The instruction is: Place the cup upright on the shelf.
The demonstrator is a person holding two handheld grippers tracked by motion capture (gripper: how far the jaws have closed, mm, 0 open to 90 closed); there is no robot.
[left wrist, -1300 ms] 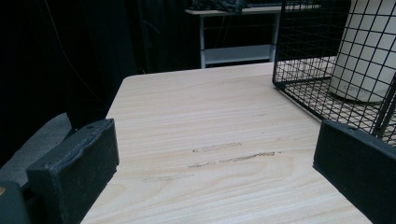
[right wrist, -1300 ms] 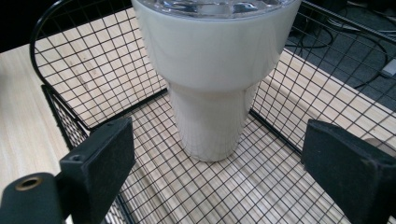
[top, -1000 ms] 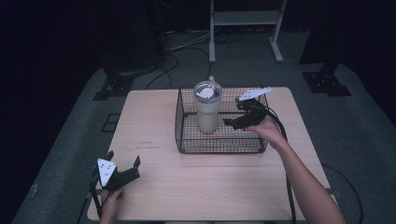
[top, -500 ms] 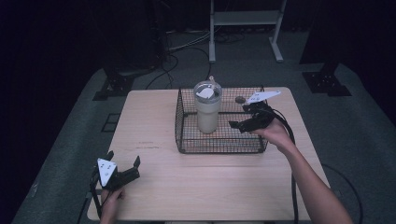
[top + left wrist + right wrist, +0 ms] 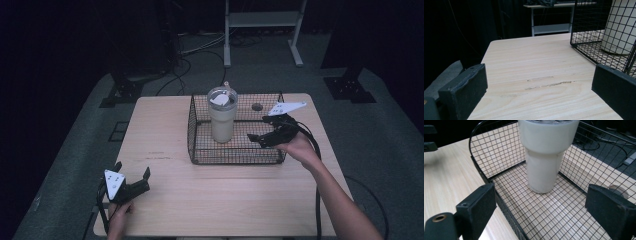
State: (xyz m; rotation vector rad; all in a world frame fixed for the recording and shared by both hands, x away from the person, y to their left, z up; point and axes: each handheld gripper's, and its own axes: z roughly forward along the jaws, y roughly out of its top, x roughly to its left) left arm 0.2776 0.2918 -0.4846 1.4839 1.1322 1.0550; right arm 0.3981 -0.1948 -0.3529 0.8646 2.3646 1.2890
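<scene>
A cream tumbler (image 5: 222,120) with a clear lid stands upright in the left half of a black wire basket (image 5: 235,152) on the wooden worktop (image 5: 225,195). The right tongs (image 5: 260,138) hover over the basket's right end, jaws spread wide, facing the tumbler and apart from it. The left tongs (image 5: 132,176) sit released near the worktop's front left corner, perhaps resting on it
</scene>
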